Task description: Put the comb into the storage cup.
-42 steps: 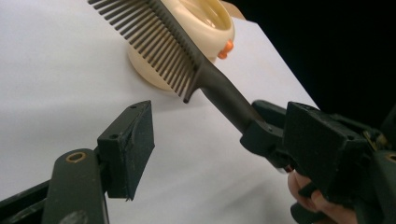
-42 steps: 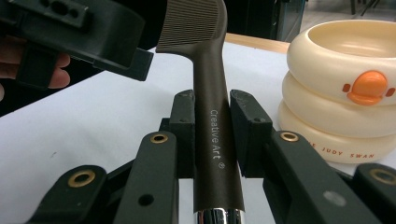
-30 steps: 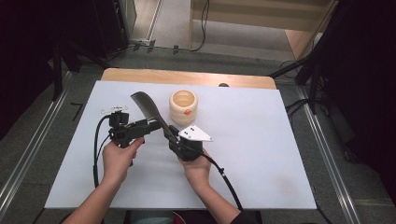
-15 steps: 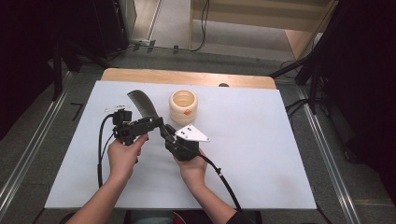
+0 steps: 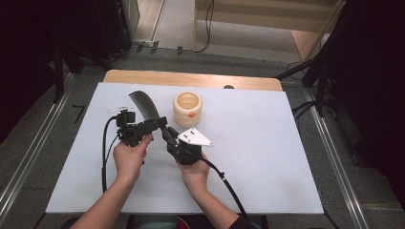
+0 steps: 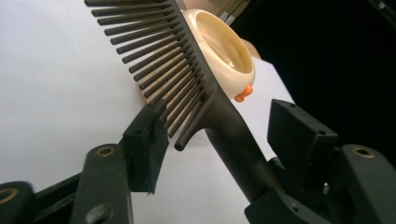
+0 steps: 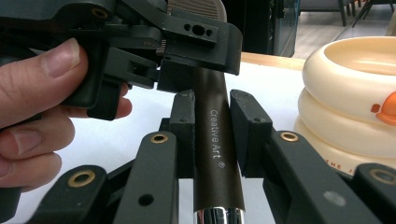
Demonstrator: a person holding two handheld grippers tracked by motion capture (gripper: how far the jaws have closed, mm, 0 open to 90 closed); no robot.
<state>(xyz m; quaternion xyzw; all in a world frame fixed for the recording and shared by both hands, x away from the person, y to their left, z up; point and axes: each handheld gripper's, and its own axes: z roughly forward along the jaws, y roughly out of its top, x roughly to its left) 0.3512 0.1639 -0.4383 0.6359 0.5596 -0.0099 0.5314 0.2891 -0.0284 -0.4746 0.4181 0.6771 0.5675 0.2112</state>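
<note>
jaws of the right gripper (image 7: 212, 135) pinch the dark wide-toothed comb's (image 5: 143, 106) handle; jaws of the left gripper (image 6: 219, 135) stand apart around its neck, apparently not touching. comb rises toward 11 o'clock above the white desk (image 5: 267, 143), with the cream ringed plastic cup (image 5: 187, 109) near at 2 o'clock. grey floor and dark stands surround the desk. since half a second ago both hands have barely shifted, comb tilted alike.
</note>
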